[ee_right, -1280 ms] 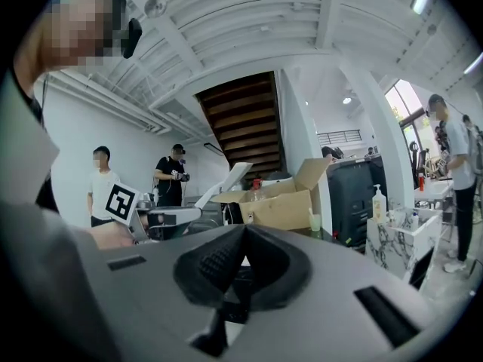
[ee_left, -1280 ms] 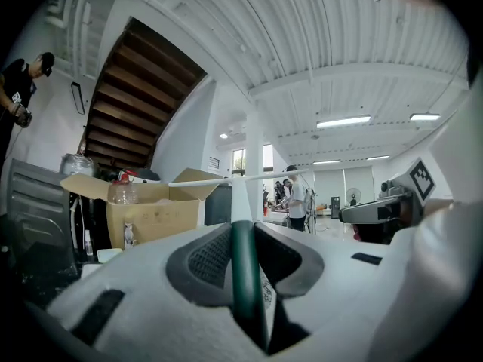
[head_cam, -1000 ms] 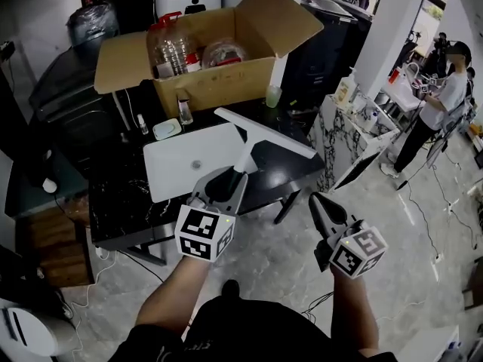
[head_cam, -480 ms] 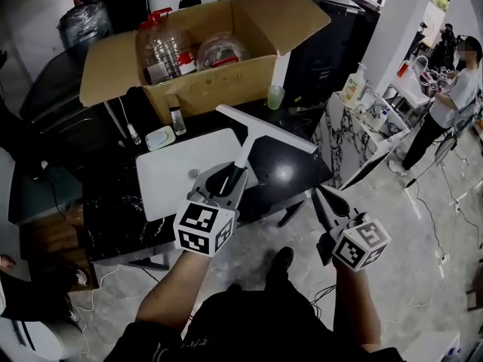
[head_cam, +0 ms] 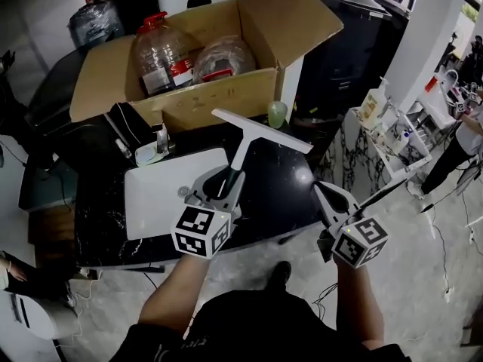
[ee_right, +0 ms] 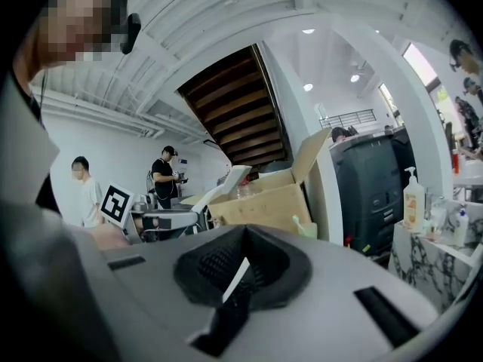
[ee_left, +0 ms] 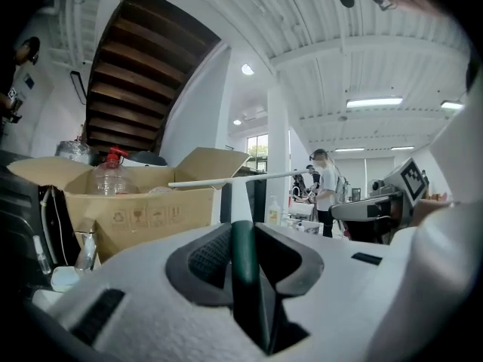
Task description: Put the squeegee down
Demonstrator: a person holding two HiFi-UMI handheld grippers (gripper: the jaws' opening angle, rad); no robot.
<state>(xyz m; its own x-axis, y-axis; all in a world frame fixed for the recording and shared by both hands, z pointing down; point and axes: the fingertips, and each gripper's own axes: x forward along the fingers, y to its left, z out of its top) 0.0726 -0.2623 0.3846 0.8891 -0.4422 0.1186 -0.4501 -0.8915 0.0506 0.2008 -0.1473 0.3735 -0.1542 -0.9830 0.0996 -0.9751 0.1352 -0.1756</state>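
The squeegee (head_cam: pixel 260 130) has a long white blade, a white neck and a dark green handle. My left gripper (head_cam: pixel 226 179) is shut on that handle and holds the squeegee above the black table (head_cam: pixel 283 194), blade away from me and towards the cardboard box (head_cam: pixel 204 100). In the left gripper view the green handle (ee_left: pixel 243 255) runs between the pads and the blade (ee_left: pixel 241 178) lies level in front of the box. My right gripper (head_cam: pixel 321 193) hangs at the table's right front corner, jaws together, nothing in them; the right gripper view shows the same (ee_right: pixel 240 266).
A white board (head_cam: pixel 162 191) lies on the table's left half. The open box holds a large plastic bottle (head_cam: pixel 155 55). A green cup (head_cam: pixel 277 114) stands by the box. A marble-pattern shelf with a soap bottle (head_cam: pixel 372 105) is at the right. People stand far off.
Both grippers have moved forward towards the table. The squeegee now hangs over the tabletop instead of over its front edge. The grip on the handle is unchanged.
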